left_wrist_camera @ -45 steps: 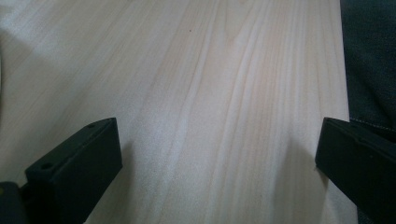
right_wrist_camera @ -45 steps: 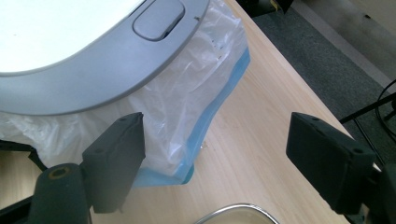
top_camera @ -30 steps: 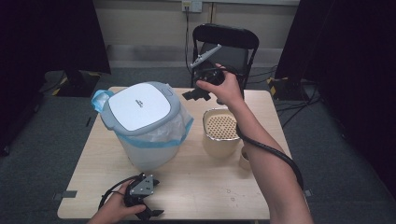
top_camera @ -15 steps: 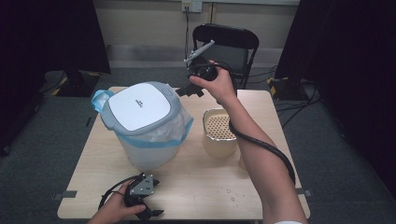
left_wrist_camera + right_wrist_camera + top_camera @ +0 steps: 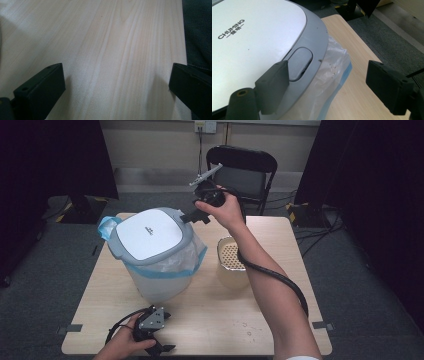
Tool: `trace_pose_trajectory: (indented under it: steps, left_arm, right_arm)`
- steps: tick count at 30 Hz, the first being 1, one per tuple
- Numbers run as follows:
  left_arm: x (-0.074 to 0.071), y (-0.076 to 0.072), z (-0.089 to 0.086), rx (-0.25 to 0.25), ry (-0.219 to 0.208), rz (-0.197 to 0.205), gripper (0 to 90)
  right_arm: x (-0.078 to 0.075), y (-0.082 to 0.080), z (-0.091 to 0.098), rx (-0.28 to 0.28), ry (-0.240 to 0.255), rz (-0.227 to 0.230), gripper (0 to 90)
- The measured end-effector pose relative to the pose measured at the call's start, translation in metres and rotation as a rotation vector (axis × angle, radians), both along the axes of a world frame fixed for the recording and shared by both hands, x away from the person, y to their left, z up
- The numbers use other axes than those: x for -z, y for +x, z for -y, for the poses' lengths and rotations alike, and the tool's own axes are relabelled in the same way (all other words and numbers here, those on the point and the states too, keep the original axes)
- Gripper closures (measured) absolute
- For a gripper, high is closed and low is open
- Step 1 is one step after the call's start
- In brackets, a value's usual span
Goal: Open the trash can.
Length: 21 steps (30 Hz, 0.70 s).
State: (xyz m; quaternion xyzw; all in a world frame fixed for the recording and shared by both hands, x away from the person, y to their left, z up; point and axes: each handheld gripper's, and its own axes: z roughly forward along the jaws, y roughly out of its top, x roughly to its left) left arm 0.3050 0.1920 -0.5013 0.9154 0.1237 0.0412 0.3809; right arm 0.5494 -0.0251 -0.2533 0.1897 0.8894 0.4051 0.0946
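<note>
Since a second ago my right gripper [image 5: 192, 216] has slid from above the far side of the table toward the trash bin [image 5: 152, 252], and it now hangs at the bin's far right rim; its jaws have just been opening a touch, with nothing between them. The left gripper [image 5: 150, 332] has not shifted.

In the high view, the bin stands on the table [image 5: 210, 320], lined with a clear bag edged in blue and shut by its grey-and-white lid [image 5: 147, 234]. To the bin's right sits a beige perforated basket [image 5: 232, 262], apart from it. My left gripper rests on the table in front of the bin, well apart from it, parked out of the way, I judge.

In the left gripper view, the jaws stand wide apart over bare wood, empty.

In the right gripper view, the right gripper's jaws are parted and empty just above the lid's rim, the left jaw over the oval grey push button [image 5: 299, 63]. I judge I am lining up to press that catch and pop the lid. The white panel reads "CHUMING", with small characters beneath it that I cannot make out.
</note>
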Motion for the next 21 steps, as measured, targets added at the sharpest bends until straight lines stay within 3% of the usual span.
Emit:
trace_pose_trajectory:
  steps: [6,7,14,21]
  left_arm:
    - [0.001,0.0,0.0,0.0,-0.007,0.002,0.0]
    - [0.0,0.0,0.0,0.0,0.007,0.001,0.0]
    - [0.001,0.0,0.0,0.0,-0.007,0.002,0.0]
    - [0.0,0.0,0.0,0.001,0.008,0.003,0.0]
  right_arm:
    - [0.001,0.003,-0.003,0.021,0.012,0.007,17.3]
    - [0.002,0.004,-0.004,0.023,0.019,0.008,17.3]
    - [0.008,0.007,-0.001,0.033,0.066,-0.011,17.3]
    - [0.012,0.007,0.002,0.041,0.093,-0.022,17.4]
